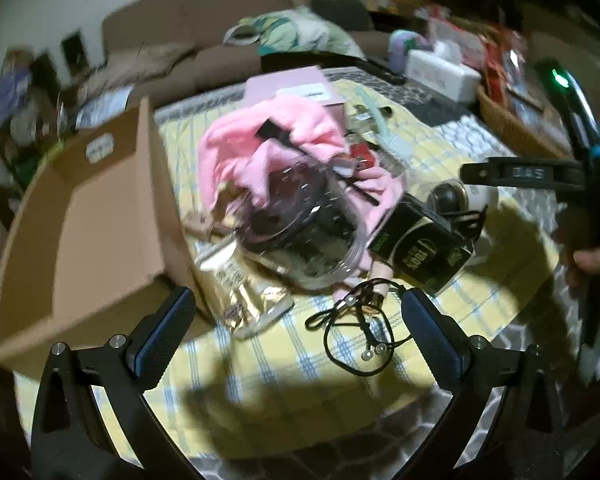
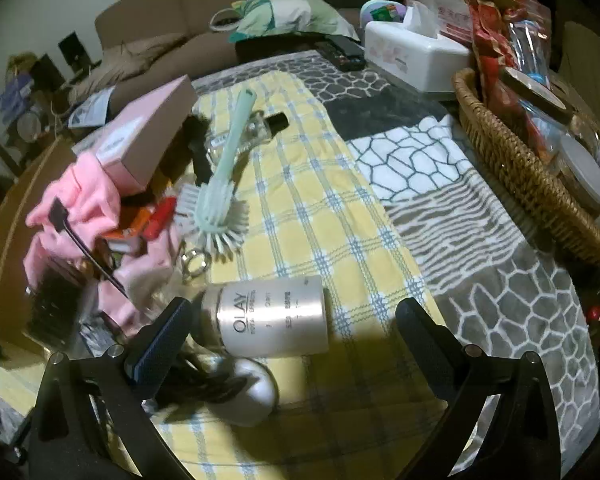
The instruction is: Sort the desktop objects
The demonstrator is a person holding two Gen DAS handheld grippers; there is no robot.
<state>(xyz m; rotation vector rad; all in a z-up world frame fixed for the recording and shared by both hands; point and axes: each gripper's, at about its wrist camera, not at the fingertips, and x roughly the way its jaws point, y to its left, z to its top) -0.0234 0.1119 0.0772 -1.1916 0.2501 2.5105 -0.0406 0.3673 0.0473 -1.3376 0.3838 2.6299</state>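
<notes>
My left gripper (image 1: 296, 332) is open above a yellow checked cloth (image 1: 284, 384). Just ahead of it lie a black cord with earbuds (image 1: 360, 336) and a gold foil packet (image 1: 256, 296). Beyond them a clear jar (image 1: 300, 232) lies on its side against a pink cloth (image 1: 260, 140), next to a dark box (image 1: 420, 248). An open cardboard box (image 1: 88, 220) stands at the left. My right gripper (image 2: 292, 336) is open too, with a white Olay jar (image 2: 272, 320) lying on its side between and just beyond its fingers, untouched. A mint dish brush (image 2: 220, 184) lies farther off.
A wicker basket (image 2: 512, 152) full of packets stands at the right edge. A white tissue box (image 2: 416, 56) sits at the back, a pink box (image 2: 152, 136) at the left. A white round object (image 2: 252, 396) lies under the right gripper. A brown sofa (image 2: 172, 12) lies behind the table.
</notes>
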